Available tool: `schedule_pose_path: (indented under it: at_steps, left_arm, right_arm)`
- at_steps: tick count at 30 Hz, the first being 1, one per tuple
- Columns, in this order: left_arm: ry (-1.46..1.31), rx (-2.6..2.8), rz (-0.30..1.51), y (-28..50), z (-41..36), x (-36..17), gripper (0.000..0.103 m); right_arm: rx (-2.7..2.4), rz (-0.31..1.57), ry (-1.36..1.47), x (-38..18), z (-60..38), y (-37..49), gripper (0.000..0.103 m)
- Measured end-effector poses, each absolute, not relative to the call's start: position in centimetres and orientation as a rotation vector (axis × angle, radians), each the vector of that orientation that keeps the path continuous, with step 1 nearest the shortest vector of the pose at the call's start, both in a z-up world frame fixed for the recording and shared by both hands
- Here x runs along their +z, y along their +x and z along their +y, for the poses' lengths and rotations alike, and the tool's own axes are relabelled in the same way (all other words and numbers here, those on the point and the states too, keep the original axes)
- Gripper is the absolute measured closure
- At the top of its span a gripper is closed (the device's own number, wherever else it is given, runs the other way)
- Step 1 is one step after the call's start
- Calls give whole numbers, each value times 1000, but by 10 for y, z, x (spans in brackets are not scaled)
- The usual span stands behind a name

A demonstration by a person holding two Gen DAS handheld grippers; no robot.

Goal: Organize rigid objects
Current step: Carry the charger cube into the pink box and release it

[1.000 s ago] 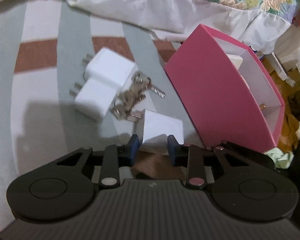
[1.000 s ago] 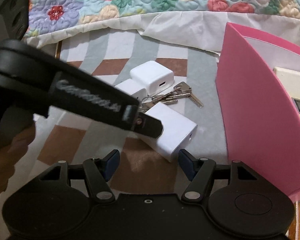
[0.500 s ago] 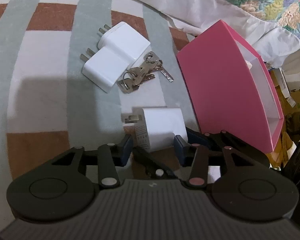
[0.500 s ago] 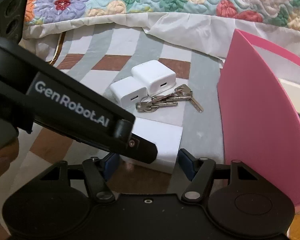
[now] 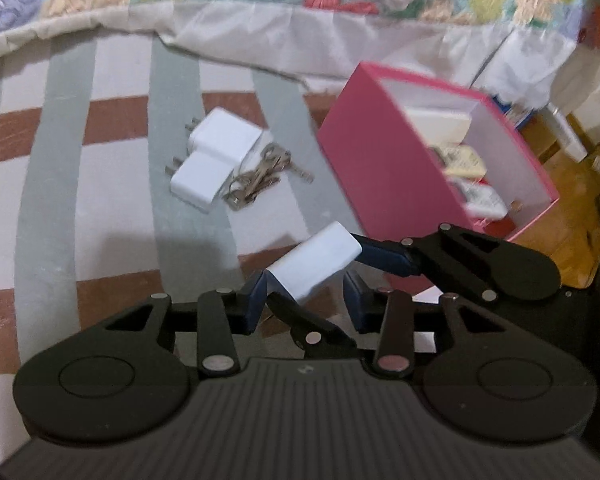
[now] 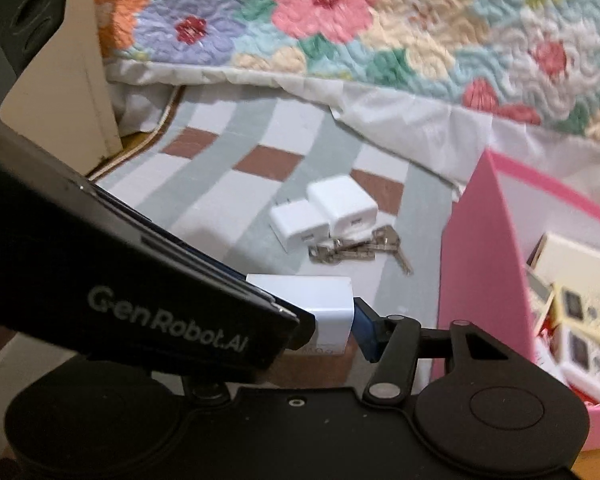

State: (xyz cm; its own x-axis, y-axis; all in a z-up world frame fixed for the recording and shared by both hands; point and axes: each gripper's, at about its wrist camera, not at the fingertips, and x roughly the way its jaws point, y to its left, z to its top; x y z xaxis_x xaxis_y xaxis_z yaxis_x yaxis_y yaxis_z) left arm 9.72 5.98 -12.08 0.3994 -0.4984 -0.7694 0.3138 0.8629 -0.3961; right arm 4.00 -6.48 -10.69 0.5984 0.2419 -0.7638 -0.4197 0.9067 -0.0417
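Evidently both grippers, left [image 5: 306, 292] and right [image 6: 332, 320], pinch one charger [image 5: 314, 266] together, lifted clear of the mat [image 5: 100, 200] toward the box [image 5: 384, 172].

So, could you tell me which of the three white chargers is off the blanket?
The charger pinched between both grippers; the other two chargers lie side by side beside the keys.
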Motion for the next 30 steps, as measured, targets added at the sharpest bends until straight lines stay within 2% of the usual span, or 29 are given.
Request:
schedule_pose_path:
  at_steps: [9,17,30]
  left_arm:
    - [-216,-543,997,79,64,-91,64]
    - [-233,-593,958,68,55,-42,64]
    - [-146,-697,1039,97,-36,10,64]
  right_arm:
    - [407,797,-270,-77,-64,27,42]
    - [410,783,-270,-25,-83,21,42]
    - [274,887,-114,24,-165,45,42]
